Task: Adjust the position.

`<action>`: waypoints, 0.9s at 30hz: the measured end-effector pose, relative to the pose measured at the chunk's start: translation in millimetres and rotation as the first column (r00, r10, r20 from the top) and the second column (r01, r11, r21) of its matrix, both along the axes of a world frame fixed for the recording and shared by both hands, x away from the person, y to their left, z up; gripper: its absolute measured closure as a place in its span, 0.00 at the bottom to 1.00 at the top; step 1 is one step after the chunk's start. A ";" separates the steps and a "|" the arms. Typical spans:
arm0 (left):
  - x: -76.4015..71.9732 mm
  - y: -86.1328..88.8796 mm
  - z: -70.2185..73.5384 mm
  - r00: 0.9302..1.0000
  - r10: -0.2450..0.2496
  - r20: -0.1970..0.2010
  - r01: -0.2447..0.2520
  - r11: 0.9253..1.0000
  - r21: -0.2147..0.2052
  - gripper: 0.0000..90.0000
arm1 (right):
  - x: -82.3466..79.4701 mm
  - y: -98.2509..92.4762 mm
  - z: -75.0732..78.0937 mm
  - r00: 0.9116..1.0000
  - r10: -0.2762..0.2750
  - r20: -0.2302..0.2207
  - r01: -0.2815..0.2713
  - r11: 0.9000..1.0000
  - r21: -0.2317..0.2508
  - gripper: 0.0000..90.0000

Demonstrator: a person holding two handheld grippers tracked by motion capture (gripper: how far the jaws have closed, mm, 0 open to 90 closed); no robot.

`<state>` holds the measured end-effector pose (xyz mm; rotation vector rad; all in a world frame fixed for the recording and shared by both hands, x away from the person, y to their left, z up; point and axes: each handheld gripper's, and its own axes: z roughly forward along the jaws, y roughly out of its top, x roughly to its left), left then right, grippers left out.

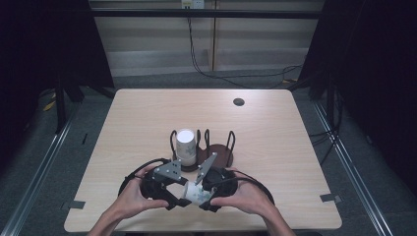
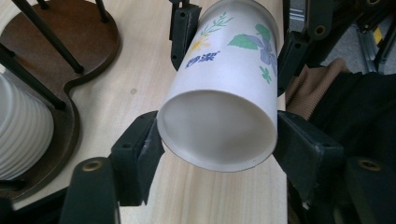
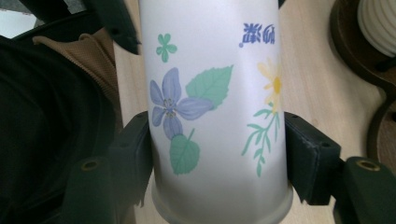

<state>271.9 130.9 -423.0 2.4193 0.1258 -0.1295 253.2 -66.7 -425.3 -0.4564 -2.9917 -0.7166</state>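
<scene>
Near edge of worktop (image 1: 147, 113), in front of cup rack (image 1: 216, 152): both grippers meet on one floral paper cup (image 1: 195, 195)
cup pose: lying level between the two grippers, clear of the worktop, mouth toward the left gripper so the open rim is offered for the pass
right gripper (image 3: 217, 154): clamped on the cup's base end, jaws pressing both walls; carries it
left gripper (image 2: 217, 154): jaws narrow, one on each side of the rim, left pad touching, right one at the wall; looks like taking over
ribbed white cup (image 1: 186, 146): upright in rack's left slot, behind held cup; likely where the floral one goes
rack right slot: free, wire hoops standing up to hold a cup
</scene>
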 end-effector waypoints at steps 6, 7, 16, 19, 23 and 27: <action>-0.5 -0.1 -1.1 1.000 -0.014 -0.012 0.014 1.000 0.003 0.38 | -1.0 1.5 -1.4 1.000 0.009 -0.019 -0.009 1.000 0.002 0.36; -0.6 -0.6 -1.3 1.000 -0.020 -0.017 0.020 1.000 0.005 0.38 | -1.2 1.7 -1.4 1.000 0.014 -0.022 -0.014 1.000 0.007 0.36; -0.2 0.5 -2.3 0.999 -0.030 -0.046 0.030 1.000 -0.001 0.38 | -2.6 2.7 -0.2 0.999 0.033 -0.023 -0.032 0.999 0.026 0.36; -0.2 0.3 -1.8 0.998 -0.022 -0.058 0.022 1.000 -0.007 0.38 | -1.8 1.7 0.7 0.999 0.049 -0.014 -0.048 0.998 0.040 0.36; -1.3 -0.8 -2.8 0.997 -0.014 -0.070 0.014 1.000 -0.005 0.37 | -1.9 1.4 1.1 0.998 0.056 -0.016 -0.055 0.997 0.051 0.35; -2.2 -0.7 -2.8 0.998 -0.012 -0.068 0.012 1.000 -0.008 0.39 | -1.7 1.1 -0.5 0.998 0.052 -0.025 -0.050 0.997 0.053 0.35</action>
